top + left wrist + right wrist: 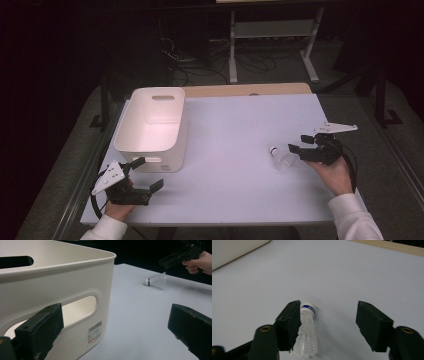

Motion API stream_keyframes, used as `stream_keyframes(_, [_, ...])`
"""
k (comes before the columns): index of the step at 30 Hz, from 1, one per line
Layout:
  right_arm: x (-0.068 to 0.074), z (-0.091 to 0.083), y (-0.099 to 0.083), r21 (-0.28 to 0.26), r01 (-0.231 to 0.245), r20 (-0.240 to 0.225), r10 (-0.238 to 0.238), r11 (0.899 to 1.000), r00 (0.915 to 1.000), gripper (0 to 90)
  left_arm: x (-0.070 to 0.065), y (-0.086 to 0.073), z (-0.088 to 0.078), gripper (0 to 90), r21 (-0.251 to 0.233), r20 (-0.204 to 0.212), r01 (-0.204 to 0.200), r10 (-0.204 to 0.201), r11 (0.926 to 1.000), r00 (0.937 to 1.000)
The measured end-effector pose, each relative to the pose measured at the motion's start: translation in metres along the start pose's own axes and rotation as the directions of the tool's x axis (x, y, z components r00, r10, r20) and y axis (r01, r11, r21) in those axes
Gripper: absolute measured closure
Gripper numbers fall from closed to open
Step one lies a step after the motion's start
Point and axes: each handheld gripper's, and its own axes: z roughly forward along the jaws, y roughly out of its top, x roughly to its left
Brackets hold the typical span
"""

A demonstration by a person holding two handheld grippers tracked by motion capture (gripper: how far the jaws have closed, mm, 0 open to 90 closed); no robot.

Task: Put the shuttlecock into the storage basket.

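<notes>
A white feathered shuttlecock (281,157) with a blue band lies on its side on the white table (235,120), right of centre. My right gripper (298,144) is level with it, open, its jaws on either side of the feathers. In the right gripper view the shuttlecock (308,332) rests against the left jaw, and a wide gap separates it from the right jaw of that gripper (329,307). My left gripper (150,173) is open and holds nothing at the near left, just in front of the white bin (150,150). From the left gripper view the shuttlecock (156,281) lies far off.
The white bin (75,277) has handle slots and a barcode sticker on its near wall, and looks empty inside. A strip of wooden tabletop (245,90) shows at the far edge. Beyond it stand a white frame and cables on a dark floor.
</notes>
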Motion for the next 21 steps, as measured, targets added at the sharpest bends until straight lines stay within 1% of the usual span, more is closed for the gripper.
stream_keyframes(2, [-0.001, 0.003, 0.000, 0.016, 0.006, -0.007, -0.006, 1.000, 1.0000, 44.4, 0.000, 0.000, 0.000, 0.0, 0.000, 0.001, 0.001, -0.001, 1.0000, 1.0000])
stream_keyframes(3, [-0.001, 0.003, 0.000, 0.016, 0.006, -0.007, -0.006, 1.000, 1.0000, 44.4, 0.000, 0.000, 0.000, 0.0, 0.002, 0.002, -0.002, 0.002, 1.0000, 1.0000])
stream_keyframes(6, [-0.001, 0.004, 0.000, 0.022, 0.006, 0.004, -0.006, 1.000, 1.0000, 52.4, 0.000, 0.000, 0.000, 0.0, 0.003, 0.002, -0.003, 0.003, 1.0000, 1.0000])
stream_keyframes(7, [-0.002, 0.005, 0.000, 0.024, 0.002, 0.009, -0.003, 1.000, 1.0000, 54.6, 0.000, 0.000, 0.000, 0.0, 0.002, 0.003, -0.004, 0.004, 1.0000, 1.0000])
stream_keyframes(8, [-0.002, 0.005, 0.000, 0.024, 0.002, 0.009, -0.003, 1.000, 1.0000, 54.6, 0.000, 0.000, 0.000, 0.0, 0.002, 0.002, -0.004, 0.004, 1.0000, 1.0000])
stream_keyframes(9, [-0.002, 0.006, 0.000, 0.033, -0.001, 0.012, 0.001, 0.999, 0.9999, 57.3, 0.000, 0.000, 0.000, 0.0, 0.003, 0.003, -0.003, 0.003, 1.0000, 1.0000])
stream_keyframes(10, [-0.003, 0.007, -0.001, 0.044, -0.004, 0.018, 0.004, 0.999, 0.9998, 62.8, 0.000, 0.000, 0.000, 0.0, 0.002, 0.004, -0.003, 0.003, 1.0000, 1.0000])
stream_keyframes(11, [-0.003, 0.008, -0.001, 0.054, -0.014, 0.018, 0.013, 0.998, 0.9998, 65.5, 0.000, 0.000, 0.000, 0.0, 0.002, 0.004, -0.003, 0.003, 1.0000, 1.0000])
stream_keyframes(12, [-0.003, 0.008, -0.001, 0.054, -0.014, 0.018, 0.013, 0.998, 0.9998, 65.5, 0.000, 0.000, 0.000, 0.0, 0.003, 0.004, -0.001, 0.001, 1.0000, 1.0000])
stream_keyframes(13, [-0.004, 0.010, -0.001, 0.065, -0.002, 0.019, 0.001, 0.998, 0.9998, 69.6, 0.000, 0.000, 0.000, 0.0, 0.004, 0.003, 0.003, -0.003, 1.0000, 1.0000])
stream_keyframes(15, [-0.003, 0.011, -0.002, 0.083, -0.002, 0.027, -0.001, 0.997, 0.9996, 72.6, 0.000, 0.000, 0.000, 0.0, 0.004, 0.002, 0.003, -0.003, 1.0000, 1.0000])
stream_keyframes(16, [-0.003, 0.011, -0.002, 0.083, -0.002, 0.027, -0.001, 0.997, 0.9996, 72.6, 0.000, 0.000, 0.000, 0.0, 0.004, 0.002, 0.003, -0.003, 1.0000, 1.0000])
stream_keyframes(17, [-0.003, 0.012, -0.002, 0.086, 0.004, 0.027, -0.007, 0.996, 0.9996, 74.6, 0.000, 0.000, 0.000, 0.0, 0.005, 0.002, 0.003, -0.003, 1.0000, 1.0000])
stream_keyframes(18, [-0.002, 0.015, -0.003, 0.098, 0.013, 0.035, -0.016, 0.995, 0.9993, 78.5, 0.000, 0.000, 0.000, 0.0, 0.005, 0.002, 0.003, -0.003, 1.0000, 1.0000])
stream_keyframes(20, [-0.002, 0.015, -0.003, 0.103, 0.012, 0.041, -0.016, 0.995, 0.9990, 80.3, 0.000, 0.000, 0.000, 0.0, 0.006, 0.003, 0.005, -0.005, 1.0000, 1.0000])
stream_keyframes(21, [-0.002, 0.016, -0.003, 0.109, 0.010, 0.050, -0.016, 0.994, 0.9986, 85.3, 0.000, 0.000, 0.001, 0.0, 0.006, 0.002, 0.006, -0.006, 1.0000, 1.0000])
